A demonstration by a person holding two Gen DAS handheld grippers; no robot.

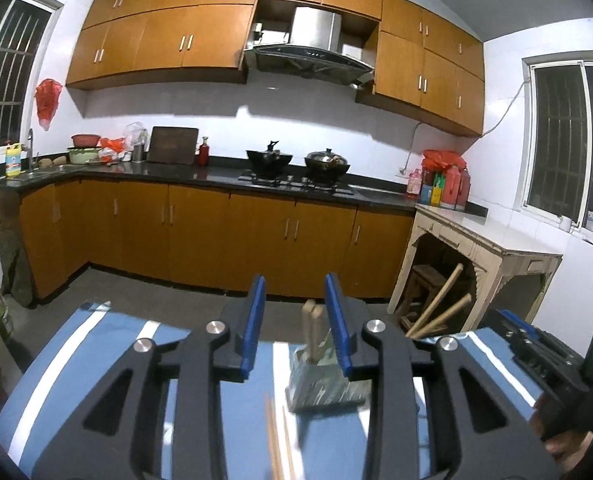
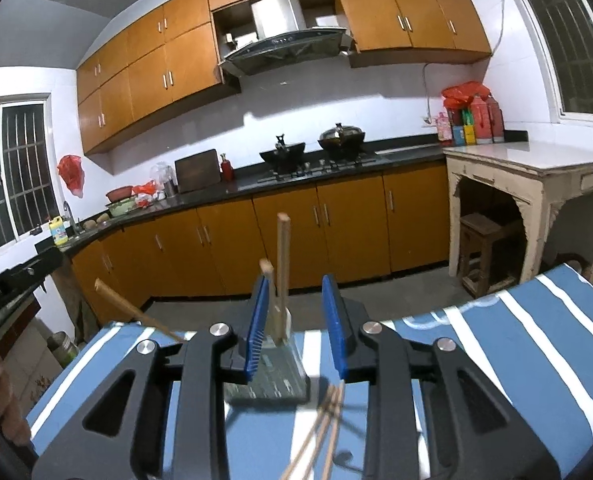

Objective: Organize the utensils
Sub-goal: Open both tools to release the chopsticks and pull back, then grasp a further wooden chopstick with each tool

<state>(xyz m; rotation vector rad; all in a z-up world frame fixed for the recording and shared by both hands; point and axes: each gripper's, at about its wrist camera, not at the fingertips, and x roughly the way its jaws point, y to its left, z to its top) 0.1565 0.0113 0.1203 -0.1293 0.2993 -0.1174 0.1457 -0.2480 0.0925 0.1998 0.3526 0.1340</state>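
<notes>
I'm holding both grippers spread, left gripper (image 1: 296, 322) and right gripper (image 2: 296, 324) gripping nothing, utensil holder (image 1: 322, 380) sitting between the fingers on the striped tabletop (image 1: 96, 360), loose chopsticks (image 2: 324, 428) lying just before it.

Beneath the jaws a blue cloth (image 2: 536, 344) striped in white is seen. Between the jaws a grey-green holder (image 1: 320, 376) is shown, with pale tan wooden chopsticks (image 2: 282, 264) in it. The fingers (image 2: 256, 320) are coloured blue on black.

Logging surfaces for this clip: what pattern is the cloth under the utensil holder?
Blue cloth with white stripes; it shows best in the right wrist view.
</notes>
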